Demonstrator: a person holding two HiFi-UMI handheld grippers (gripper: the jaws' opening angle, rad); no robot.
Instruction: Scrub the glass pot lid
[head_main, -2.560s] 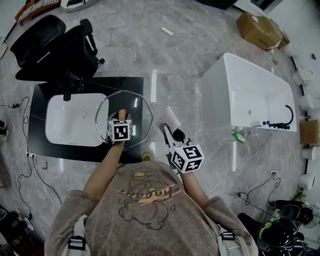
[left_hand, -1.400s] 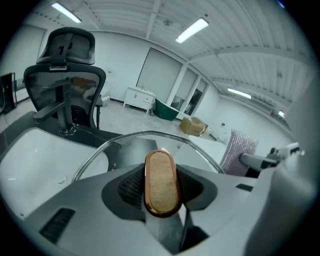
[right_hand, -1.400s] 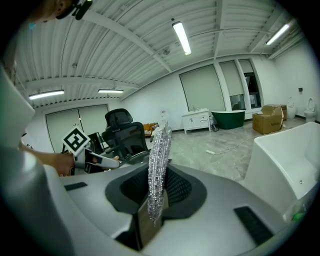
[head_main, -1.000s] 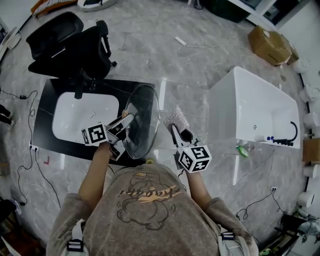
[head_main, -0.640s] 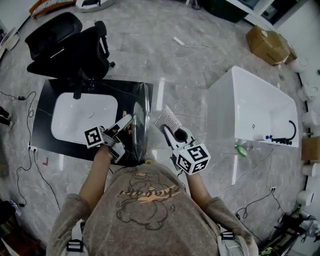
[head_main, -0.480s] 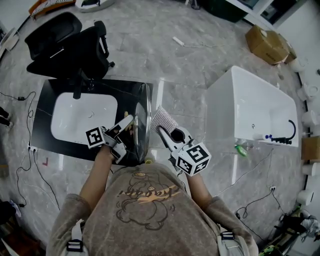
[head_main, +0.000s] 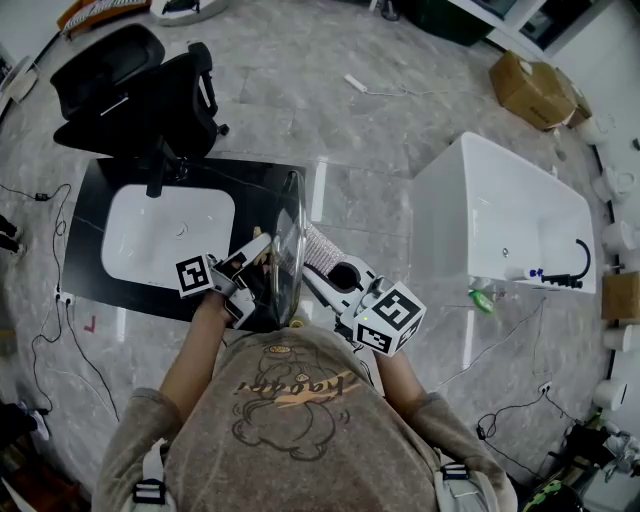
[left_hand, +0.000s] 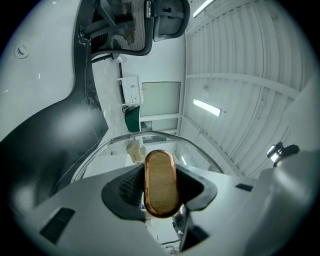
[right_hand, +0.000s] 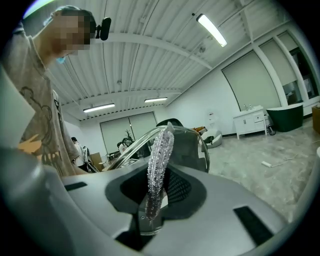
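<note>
The glass pot lid (head_main: 290, 240) stands upright and edge-on over the black counter. Its oval wooden handle (left_hand: 160, 182), rimmed in copper, sits between the jaws of my left gripper (head_main: 258, 265), which is shut on it. The lid's glass rim (left_hand: 150, 136) arcs just beyond the handle. My right gripper (head_main: 322, 270) is shut on a silver glittery scrub pad (right_hand: 159, 160). In the head view the scrub pad (head_main: 318, 247) lies against the lid's right face. Behind the pad in the right gripper view, the lid (right_hand: 192, 145) shows close.
Under the lid, a black counter (head_main: 90, 190) holds a white basin (head_main: 165, 235) with a black faucet (head_main: 160, 172). A black office chair (head_main: 130, 85) stands behind it. A white bathtub (head_main: 500, 210) is at the right, with a cardboard box (head_main: 535, 88) beyond. Cables trail on the floor.
The lid has turned from facing up to standing on edge. My right gripper has carried the scrub pad leftward onto the lid's face.
</note>
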